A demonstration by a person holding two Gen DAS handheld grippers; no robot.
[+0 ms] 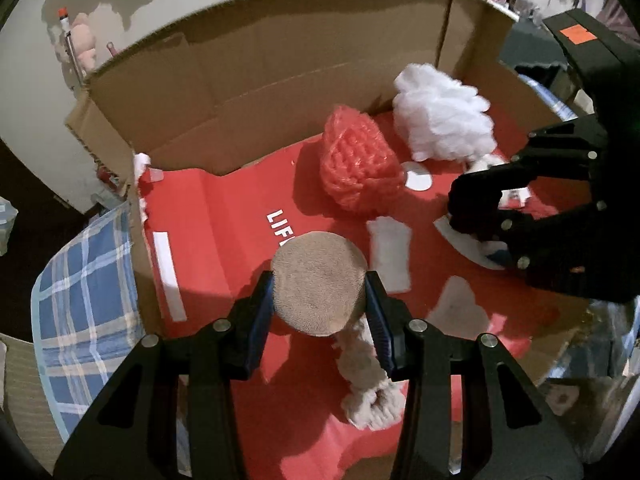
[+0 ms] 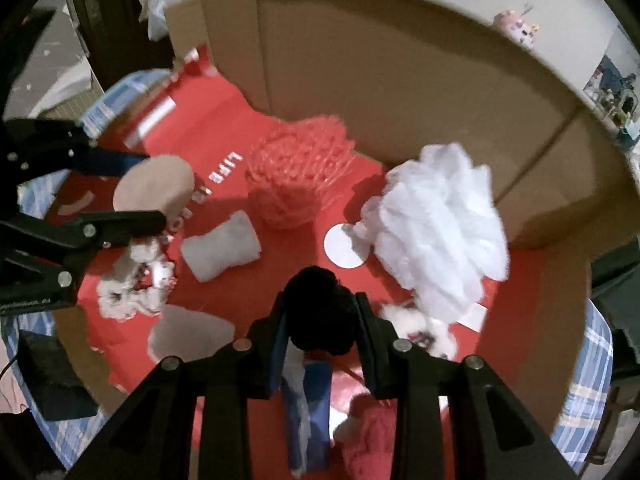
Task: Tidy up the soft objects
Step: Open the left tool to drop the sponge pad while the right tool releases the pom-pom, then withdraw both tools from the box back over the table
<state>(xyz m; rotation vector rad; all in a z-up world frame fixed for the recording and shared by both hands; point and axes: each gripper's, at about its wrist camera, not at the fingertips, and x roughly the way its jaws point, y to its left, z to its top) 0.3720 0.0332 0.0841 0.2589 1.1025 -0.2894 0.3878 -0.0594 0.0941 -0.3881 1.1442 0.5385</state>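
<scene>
- My left claw point(image 1: 320, 292) is clamped on the tan round pad point(image 1: 319, 282), held over the red box floor point(image 1: 224, 216); its dangling rope tail point(image 1: 370, 384) could snag.
- My right claw point(image 2: 320, 320) pinches the black pompom point(image 2: 322, 312); the grip looks shallow and may slip; white fluff point(image 2: 436, 228) just right could catch.

Red box floor point(image 1: 224, 216): pink mesh ball point(image 1: 360, 160), white fluff point(image 1: 444, 120) ahead of left jaws; white pad point(image 1: 390, 254) just right.
</scene>
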